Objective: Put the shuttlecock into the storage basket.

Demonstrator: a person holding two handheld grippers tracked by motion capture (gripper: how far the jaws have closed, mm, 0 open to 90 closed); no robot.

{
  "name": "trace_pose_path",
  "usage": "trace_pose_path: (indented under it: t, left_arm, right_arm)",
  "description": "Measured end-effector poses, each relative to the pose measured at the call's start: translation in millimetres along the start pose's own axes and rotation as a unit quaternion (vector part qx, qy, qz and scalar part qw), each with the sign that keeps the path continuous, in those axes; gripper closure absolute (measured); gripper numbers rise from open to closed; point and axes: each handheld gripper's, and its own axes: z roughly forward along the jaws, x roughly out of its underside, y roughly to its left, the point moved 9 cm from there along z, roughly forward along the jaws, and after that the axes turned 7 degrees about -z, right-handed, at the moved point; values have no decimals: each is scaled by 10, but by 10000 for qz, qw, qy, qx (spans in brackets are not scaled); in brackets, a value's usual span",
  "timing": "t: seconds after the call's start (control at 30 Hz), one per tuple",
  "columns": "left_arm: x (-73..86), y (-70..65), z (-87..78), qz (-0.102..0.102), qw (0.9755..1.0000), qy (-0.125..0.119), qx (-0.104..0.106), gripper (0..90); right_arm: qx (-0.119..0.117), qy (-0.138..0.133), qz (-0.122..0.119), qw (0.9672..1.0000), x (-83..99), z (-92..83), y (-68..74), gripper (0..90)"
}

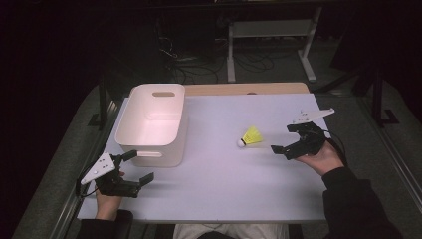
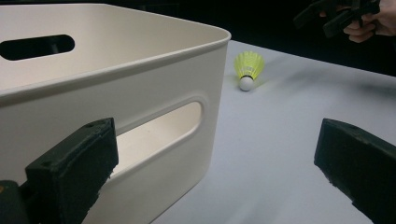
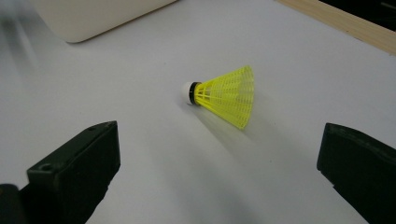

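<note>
High view, right gripper (image 1: pixel 283 138) near shuttlecock (image 1: pixel 251 137), jaws apart

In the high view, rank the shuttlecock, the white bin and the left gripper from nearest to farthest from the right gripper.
1. Shuttlecock: just left of the right gripper, lying on the table.
2. White bin: far-left part of the table.
3. Left gripper: near-left corner, just in front of the bin.

A yellow shuttlecock (image 1: pixel 251 137) with a meshed plastic skirt, a black band and a white cork tip was seen lying on its side on the desk. It was placed just ahead of the right tool (image 1: pixel 288 138), between the lines of its parted jaws, untouched, with its tip pointed away from that tool.
</note>
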Motion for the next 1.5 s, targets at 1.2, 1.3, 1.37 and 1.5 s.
trace_pose_path:
  t: [1.2,1.3,1.37,1.5]
  left_arm:
    - [-3,-3,-6,13,10000,-14,14,0]
    - [-3,-3,-6,14,10000,-11,13,0]
    - [-3,-3,-6,13,10000,-13,13,0]
    - [-1,-4,-5,13,10000,-6,13,0]
  right_arm:
    - [-137,282,52,9995,-11,293,-215,113]
    - [-149,306,40,9994,-1,309,-217,131]
    - [-195,350,54,9992,12,331,-219,157]
    - [-450,467,127,9978,51,385,-192,267]
